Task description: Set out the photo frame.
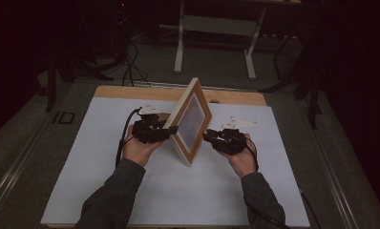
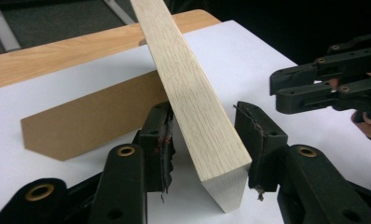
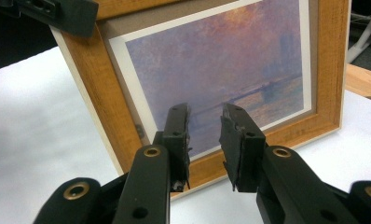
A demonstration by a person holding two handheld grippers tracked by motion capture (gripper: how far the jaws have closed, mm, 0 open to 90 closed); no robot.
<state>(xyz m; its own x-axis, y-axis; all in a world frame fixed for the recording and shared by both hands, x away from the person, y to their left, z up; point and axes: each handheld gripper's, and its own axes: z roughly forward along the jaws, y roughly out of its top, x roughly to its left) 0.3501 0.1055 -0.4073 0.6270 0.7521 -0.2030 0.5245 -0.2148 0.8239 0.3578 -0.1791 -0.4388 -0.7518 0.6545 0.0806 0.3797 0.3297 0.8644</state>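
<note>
Frame [image 1: 192, 121] standing on edge mid-surface [image 1: 102, 167], tilted, print facing right hand-held gripper [image 1: 208, 137]. Left hand-held gripper [image 2: 204, 140] straddling frame's pale side edge, jaws either side of it, pads touching or nearly so, can't confirm clamp. Right hand-held gripper released, jaws parted, sitting just in front of print, near lower rail. Brown easel back [image 2: 90, 116] lying against surface behind frame

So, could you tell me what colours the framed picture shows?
Hazy purple and orange, on the picture; clearest in the right gripper view.

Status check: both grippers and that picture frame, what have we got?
Left gripper straddles the picture frame edge, jaws not clamped. Right gripper open, facing the print, empty. Frame tilted on the white board; brown stand leg behind.
</note>
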